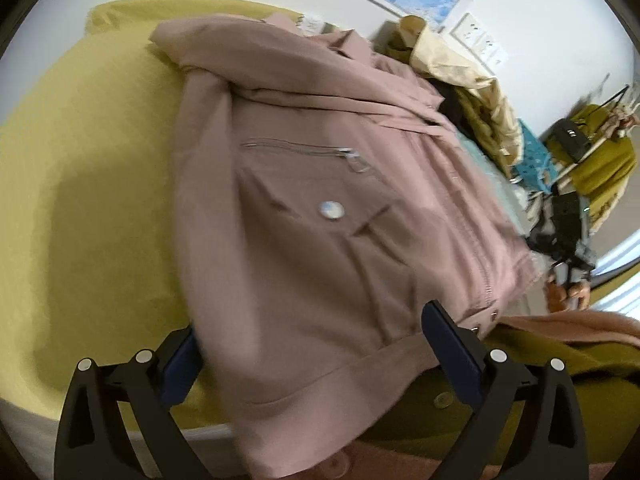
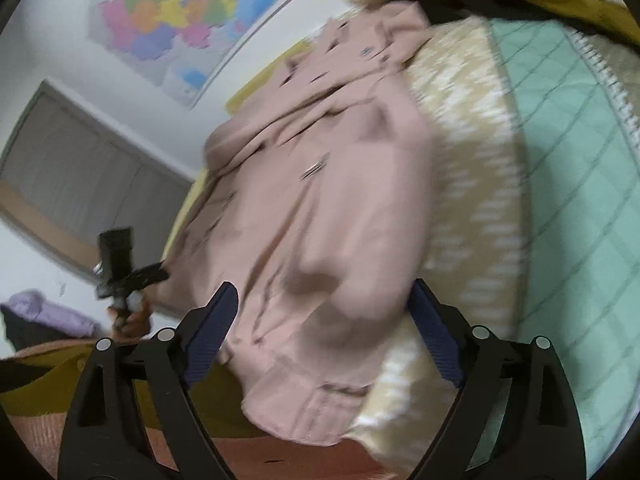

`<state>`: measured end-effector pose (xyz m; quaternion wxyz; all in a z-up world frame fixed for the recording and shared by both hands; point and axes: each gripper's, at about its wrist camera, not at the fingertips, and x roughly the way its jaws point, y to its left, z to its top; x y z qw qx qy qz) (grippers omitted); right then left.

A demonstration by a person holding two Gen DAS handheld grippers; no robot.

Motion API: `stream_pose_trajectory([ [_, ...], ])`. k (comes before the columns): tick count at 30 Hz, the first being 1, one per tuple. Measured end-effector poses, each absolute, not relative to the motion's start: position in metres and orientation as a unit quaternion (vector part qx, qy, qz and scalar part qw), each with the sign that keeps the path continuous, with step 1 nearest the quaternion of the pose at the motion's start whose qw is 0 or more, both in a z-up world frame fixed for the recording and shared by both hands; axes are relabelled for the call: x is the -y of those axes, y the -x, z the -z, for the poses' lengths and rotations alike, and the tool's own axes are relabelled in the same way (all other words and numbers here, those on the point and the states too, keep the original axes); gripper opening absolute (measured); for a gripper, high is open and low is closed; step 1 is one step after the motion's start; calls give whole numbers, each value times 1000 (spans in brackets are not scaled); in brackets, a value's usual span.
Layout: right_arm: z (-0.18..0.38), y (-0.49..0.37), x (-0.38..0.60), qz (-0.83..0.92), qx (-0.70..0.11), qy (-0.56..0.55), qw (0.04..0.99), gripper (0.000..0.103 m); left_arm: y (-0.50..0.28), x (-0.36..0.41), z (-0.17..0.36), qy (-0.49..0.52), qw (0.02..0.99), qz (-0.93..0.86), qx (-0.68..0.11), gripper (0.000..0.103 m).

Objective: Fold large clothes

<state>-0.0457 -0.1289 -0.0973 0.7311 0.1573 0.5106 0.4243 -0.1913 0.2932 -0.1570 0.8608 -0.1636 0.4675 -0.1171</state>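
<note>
A dusty pink jacket with a zip pocket and a silver snap lies spread on a yellow-green bed sheet. Its hem hangs over the near bed edge. My left gripper is open, its fingers on either side of the hem, not closed on it. In the right wrist view the same jacket lies on a cream patterned blanket. My right gripper is open, with the jacket's lower part between the fingers. The right gripper also shows in the left wrist view.
A pile of olive, cream and black clothes lies beyond the jacket. A mint quilted cover lies at the right. An olive garment hangs at the near edge. A wall map and a grey door stand behind.
</note>
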Motion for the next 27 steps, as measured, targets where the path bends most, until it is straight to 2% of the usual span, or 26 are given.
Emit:
stream_pose_trajectory([
  [2, 96, 50, 122, -427, -500, -149, 738, 94, 185, -285, 158, 164, 864, 116, -462, 96],
  [4, 94, 51, 115, -436, -498, -145, 736, 94, 179, -277, 158, 154, 867, 112, -461, 96],
  [7, 95, 53, 104, -451, -497, -137, 729, 87, 175, -278, 158, 172, 866, 113, -456, 96],
  [8, 95, 54, 101, -458, -496, -133, 726, 78, 175, -279, 158, 176, 867, 111, -453, 92],
  [9, 96, 55, 99, -465, -498, -135, 720, 68, 175, -279, 158, 175, 870, 100, -450, 82],
  [11, 101, 54, 96, -467, -503, -146, 713, 64, 173, -282, 156, 174, 874, 78, -448, 67],
  [12, 102, 54, 97, -471, -501, -147, 711, 57, 171, -285, 156, 179, 875, 67, -446, 60],
  [13, 103, 52, 97, -471, -501, -150, 711, 52, 169, -287, 157, 186, 875, 55, -444, 45],
  [14, 105, 48, 98, -468, -505, -165, 706, 42, 167, -290, 158, 195, 874, 43, -444, 35],
  [15, 107, 47, 99, -470, -507, -178, 700, 33, 167, -292, 158, 196, 873, 37, -444, 30],
  [17, 111, 45, 106, -467, -510, -195, 696, 28, 170, -297, 158, 194, 872, 22, -449, 14],
  [19, 114, 45, 114, -465, -513, -208, 691, 30, 174, -302, 158, 201, 870, 24, -450, 15],
  [22, 111, 50, 123, -469, -513, -204, 689, 44, 181, -310, 160, 221, 862, 36, -455, 34],
  [24, 105, 59, 125, -472, -510, -182, 696, 59, 187, -308, 157, 216, 863, 46, -455, 55],
  [25, 103, 62, 124, -471, -510, -170, 699, 61, 190, -305, 156, 209, 864, 49, -455, 62],
  [26, 102, 64, 122, -470, -509, -164, 702, 64, 191, -301, 155, 203, 865, 56, -456, 74],
  [27, 102, 65, 119, -468, -508, -156, 706, 64, 191, -294, 155, 191, 868, 65, -454, 79],
])
